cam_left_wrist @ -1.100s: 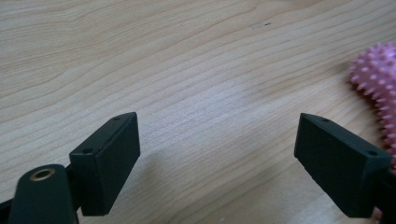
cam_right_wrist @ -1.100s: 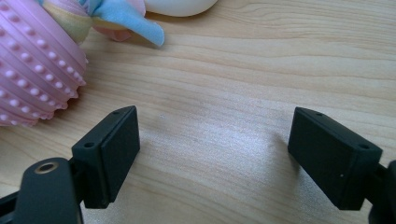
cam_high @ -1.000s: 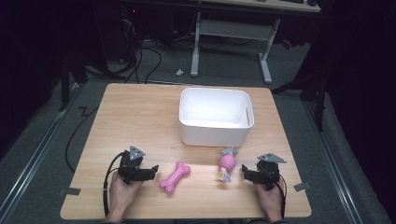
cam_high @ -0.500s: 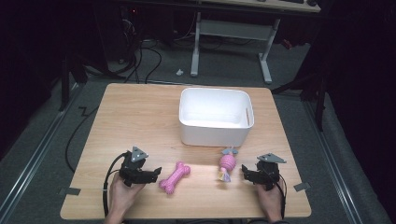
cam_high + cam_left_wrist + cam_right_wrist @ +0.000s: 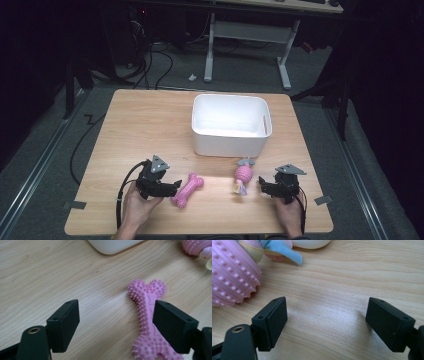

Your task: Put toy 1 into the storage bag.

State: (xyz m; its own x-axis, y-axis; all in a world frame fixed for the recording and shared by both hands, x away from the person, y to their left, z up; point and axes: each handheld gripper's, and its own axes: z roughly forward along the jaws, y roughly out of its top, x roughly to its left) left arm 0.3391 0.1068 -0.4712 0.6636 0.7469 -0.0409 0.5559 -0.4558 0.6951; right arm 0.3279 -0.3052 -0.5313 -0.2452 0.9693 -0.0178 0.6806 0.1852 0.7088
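A pink spiky rubber bone (image 5: 187, 189) lies near the table's front edge, left of centre. My left gripper (image 5: 174, 187) hovers at its left end, open. In the left gripper view the bone (image 5: 146, 315) runs along the inside of the right jaw, and neither pad presses on it. The left gripper (image 5: 116, 313) has just been closing its jaws a little. A pink ribbed ball toy with pastel fabric tails (image 5: 242, 176) lies right of centre. My right gripper (image 5: 263, 186) rests just right of it, open, with bare wood between its jaws (image 5: 325, 315). The ball (image 5: 232, 272) is off to its upper left.
A white rectangular bin (image 5: 231, 142) stands behind the toys at the table's centre, with nothing seen inside. Bare wood (image 5: 140, 125) spreads to the left of the bin. Cables and a desk frame (image 5: 245, 35) lie on the floor beyond the table's far edge.
My left gripper has shifted right toward the bone and lifted slightly. The right gripper and both toys have stayed put.
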